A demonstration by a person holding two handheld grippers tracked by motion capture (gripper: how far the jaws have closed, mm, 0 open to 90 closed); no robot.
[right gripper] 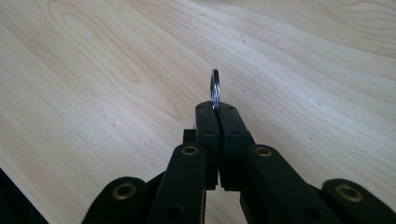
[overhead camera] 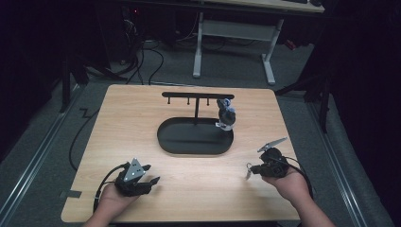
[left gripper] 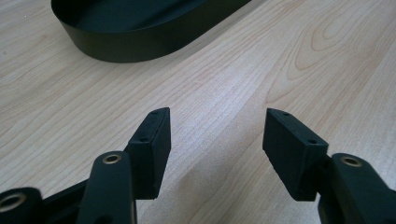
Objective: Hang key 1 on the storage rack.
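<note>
Pinching a thin metal ring (right gripper: 215, 88) edge-on between its closed jaws, the right gripper (right gripper: 217, 116) sits low over the bare wood near the right front of the worktop (overhead camera: 142, 109); in the high view the ring (overhead camera: 248, 170) pokes out from the tips toward the middle of the worktop. The left gripper (left gripper: 217, 140) rests at the left front, jaws spread wide apart with nothing between them, pointing toward the curved wall of a black oval tray (left gripper: 140, 44). That tray (overhead camera: 175, 144) lies in the middle of the worktop, well apart from both grippers, and a black T-shaped stand (overhead camera: 196, 97) with short pegs under its crossbar rises from it. A small grey and blue object (overhead camera: 227, 113) hangs at the bar's right end, too small to identify.
</note>
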